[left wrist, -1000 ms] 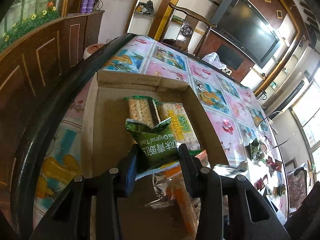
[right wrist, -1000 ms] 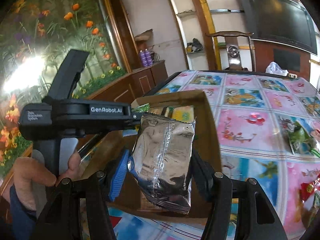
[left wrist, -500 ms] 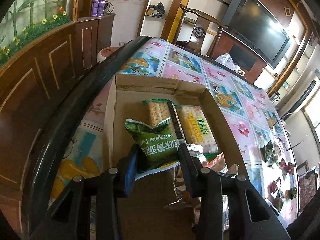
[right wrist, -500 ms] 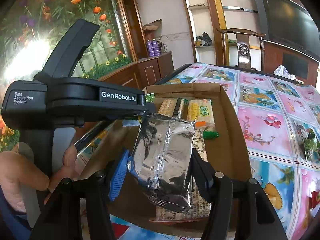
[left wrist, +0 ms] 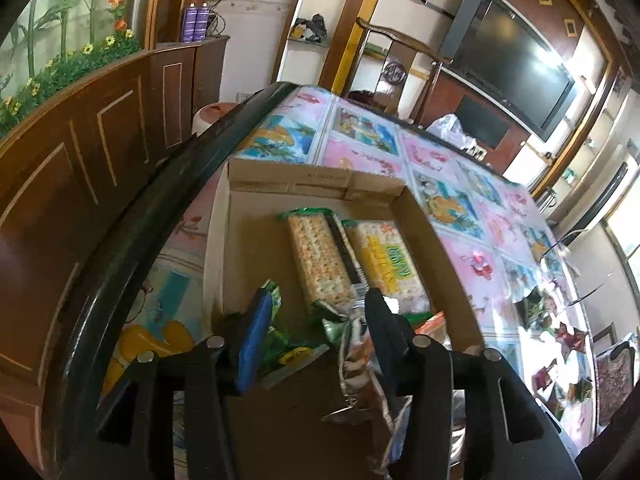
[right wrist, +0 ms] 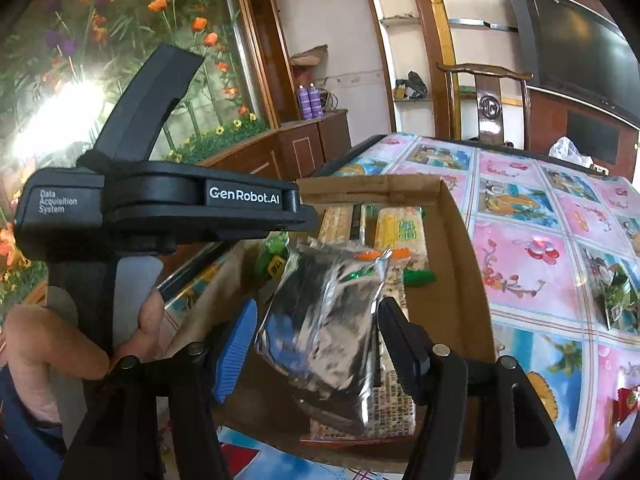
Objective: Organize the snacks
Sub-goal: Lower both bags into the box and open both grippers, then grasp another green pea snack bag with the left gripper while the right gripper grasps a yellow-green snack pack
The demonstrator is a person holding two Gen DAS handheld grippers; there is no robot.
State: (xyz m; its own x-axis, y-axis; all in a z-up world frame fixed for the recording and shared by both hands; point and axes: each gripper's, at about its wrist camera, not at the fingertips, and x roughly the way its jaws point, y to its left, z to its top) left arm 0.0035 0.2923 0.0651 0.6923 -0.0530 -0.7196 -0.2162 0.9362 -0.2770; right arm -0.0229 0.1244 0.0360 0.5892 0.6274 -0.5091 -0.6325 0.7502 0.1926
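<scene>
Hovering over the cardboard box (right wrist: 460, 240), both grippers spread, released: left gripper (left wrist: 316, 320) above green packet (left wrist: 288, 344), right gripper (right wrist: 316, 332) around silver packet (right wrist: 320, 320). Light, crinkly, slippery; probably best pinched mid-body.

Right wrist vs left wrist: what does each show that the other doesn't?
Right wrist only: the left gripper's body side-on, labelled GenRobot.AI, the hand holding it, and the silver packet between the right gripper's spread fingers.

Left wrist only: the left gripper end-on, fingers spread, the green packet lying between them in the box, and a pile of loose snacks far across the table.

Both: the cardboard box, the two cracker packs inside it, the patterned tablecloth, the TV.
</scene>
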